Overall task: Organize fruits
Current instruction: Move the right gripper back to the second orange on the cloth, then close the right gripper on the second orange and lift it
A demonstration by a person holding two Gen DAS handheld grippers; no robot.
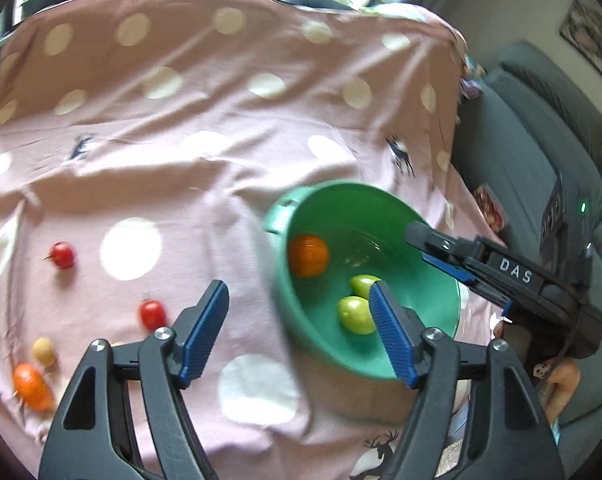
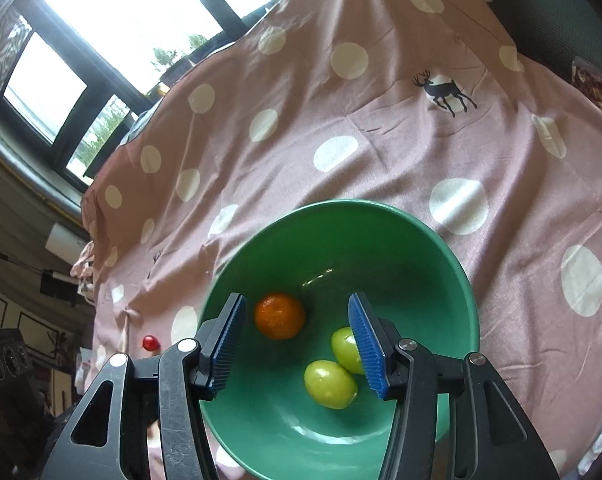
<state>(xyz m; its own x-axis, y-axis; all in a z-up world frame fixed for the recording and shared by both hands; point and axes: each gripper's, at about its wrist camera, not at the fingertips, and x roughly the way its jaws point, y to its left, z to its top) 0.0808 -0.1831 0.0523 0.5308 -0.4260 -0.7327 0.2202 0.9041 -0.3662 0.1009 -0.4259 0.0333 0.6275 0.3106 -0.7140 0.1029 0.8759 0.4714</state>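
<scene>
- Bowl (image 2: 441,248), green, sits on a pink cloth (image 2: 381,120) with white dots and deer prints.
- Inside the bowl, seen from the right wrist camera: an orange (image 2: 279,315) at about 10 o'clock from the bowl's centre, and two green fruits (image 2: 330,383) touching each other at about 4 o'clock.
- Right gripper (image 2: 297,346) hangs over the bowl, its blue pads spread wide with nothing between them; the orange shows in the gap and one green fruit is partly hidden behind the right-hand pad.
- Left gripper (image 1: 297,334) is likewise released, fingers wide apart and empty, above the cloth at the bowl's 8 o'clock side.
- From the left wrist camera the right gripper reaches in over the bowl's rim from 3 o'clock.
- Outside the bowl, at 9 o'clock of the left view: two red tomatoes (image 1: 63,255) lie well apart on the cloth.
- Lower, at about 8 o'clock: a small yellow fruit (image 1: 43,351) just beside a second orange (image 1: 32,386).
- One red tomato also shows in the right view, at 9 o'clock of the bowl.
- A grey sofa (image 1: 541,128) stands past the cloth's edge at 2 o'clock.
</scene>
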